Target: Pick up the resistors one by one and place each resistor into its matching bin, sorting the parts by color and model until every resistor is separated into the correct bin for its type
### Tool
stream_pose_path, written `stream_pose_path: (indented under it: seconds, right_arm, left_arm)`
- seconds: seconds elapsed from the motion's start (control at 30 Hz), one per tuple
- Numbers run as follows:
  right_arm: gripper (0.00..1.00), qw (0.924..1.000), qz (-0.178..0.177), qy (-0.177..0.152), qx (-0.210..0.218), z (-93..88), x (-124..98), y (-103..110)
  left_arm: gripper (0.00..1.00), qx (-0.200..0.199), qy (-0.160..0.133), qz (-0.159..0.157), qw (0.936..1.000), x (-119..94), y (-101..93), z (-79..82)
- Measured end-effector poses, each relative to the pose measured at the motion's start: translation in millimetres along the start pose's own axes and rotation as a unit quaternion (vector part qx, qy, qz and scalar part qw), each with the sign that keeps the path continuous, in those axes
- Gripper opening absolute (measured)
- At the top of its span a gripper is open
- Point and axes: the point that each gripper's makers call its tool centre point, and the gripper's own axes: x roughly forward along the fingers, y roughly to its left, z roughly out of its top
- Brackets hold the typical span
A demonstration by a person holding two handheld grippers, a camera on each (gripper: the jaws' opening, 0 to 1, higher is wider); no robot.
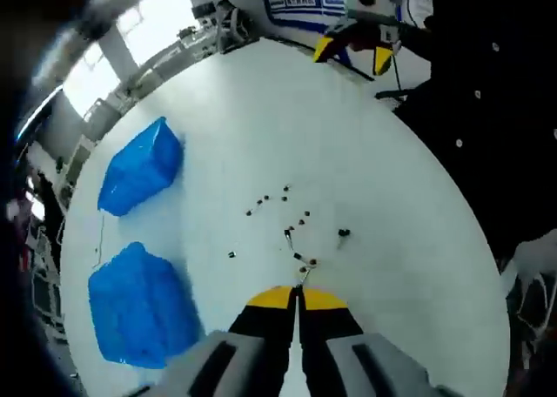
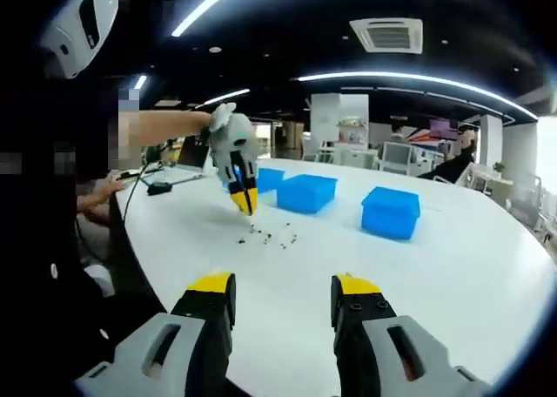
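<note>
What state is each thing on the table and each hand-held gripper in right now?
Left hand-held gripper: jaws shut, tips low over the resistors; whether they pinch one cannot be told.
Right hand-held gripper: jaws open, empty, held above the table.
Resistors: loose, scattered on the white table, unsorted.
Blue bins: three, upright on the table; their contents are hidden.

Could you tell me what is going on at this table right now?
A person is sorting resistors scattered on a white table into blue bins. The left gripper, jaws closed, is down at the pile and seems to pinch one resistor lead. The right gripper hangs open above the table, away from the pile, holding nothing.
</note>
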Motion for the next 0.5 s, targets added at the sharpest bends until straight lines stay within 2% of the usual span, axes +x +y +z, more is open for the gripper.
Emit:
stream_pose_path:
  seconds: [0.03, 0.07, 0.13, 0.2, 0.23, 0.3, 0.33, 0.37, 0.4, 0.43, 0.47, 0.5]
  right_arm:
    - [0.45, 1.0000, 0.003, -0.001, -0.002, 1.8, 0.9, 1.5]
    - [0.45, 1.0000, 0.005, -0.003, -0.003, 3.7, 1.6, 2.7]
    - [0.45, 0.9999, 0.006, -0.009, -0.006, 7.8, 2.3, 3.9]
    - [0.45, 0.9998, 0.006, -0.016, -0.006, 12.2, 3.1, 3.8]
    - [0.45, 0.9997, 0.004, -0.022, -0.006, 15.1, 3.4, 3.3]
    - [0.45, 0.9996, 0.001, -0.027, -0.005, 18.9, 3.9, 2.8]
    - [0.45, 0.9996, 0.000, -0.029, -0.007, 20.2, 4.3, 2.7]
    - [0.45, 0.9995, -0.001, -0.029, -0.008, 21.0, 4.8, 2.6]
    - [0.45, 0.9995, -0.001, -0.030, -0.009, 21.5, 5.1, 2.8]
    - [0.45, 0.9995, 0.000, -0.030, -0.010, 22.5, 5.4, 3.8]
    - [0.45, 0.9995, 0.000, -0.030, -0.011, 22.7, 5.5, 4.2]
    - [0.45, 0.9994, -0.001, -0.031, -0.014, 23.6, 5.0, 4.8]
  left_arm:
    - [0.05, -0.022, -0.050, 0.033, 0.9979, -10.5, 2.2, 10.6]
    - [0.05, -0.046, -0.088, 0.062, 0.9931, -18.8, 4.4, 17.9]
    - [0.05, -0.108, -0.151, 0.112, 0.9762, -33.7, 4.9, 27.4]
    - [0.05, -0.165, -0.213, 0.163, 0.9493, -46.2, 5.4, 34.0]
    - [0.05, -0.182, -0.232, 0.197, 0.9348, -52.2, 6.6, 33.1]
    - [0.05, -0.196, -0.253, 0.255, 0.9124, -61.4, 2.9, 29.8]
    - [0.05, -0.204, -0.277, 0.275, 0.8978, -66.3, -0.8, 31.9]
    - [0.05, -0.226, -0.301, 0.290, 0.8799, -71.1, -5.4, 33.7]
    - [0.05, -0.234, -0.322, 0.299, 0.8672, -75.3, -8.7, 37.0]
    - [0.05, -0.261, -0.365, 0.319, 0.8347, -84.1, -12.5, 40.0]
    - [0.05, -0.270, -0.375, 0.335, 0.8216, -87.4, -13.3, 38.6]
    - [0.05, -0.271, -0.377, 0.366, 0.8070, -90.8, -14.4, 34.8]
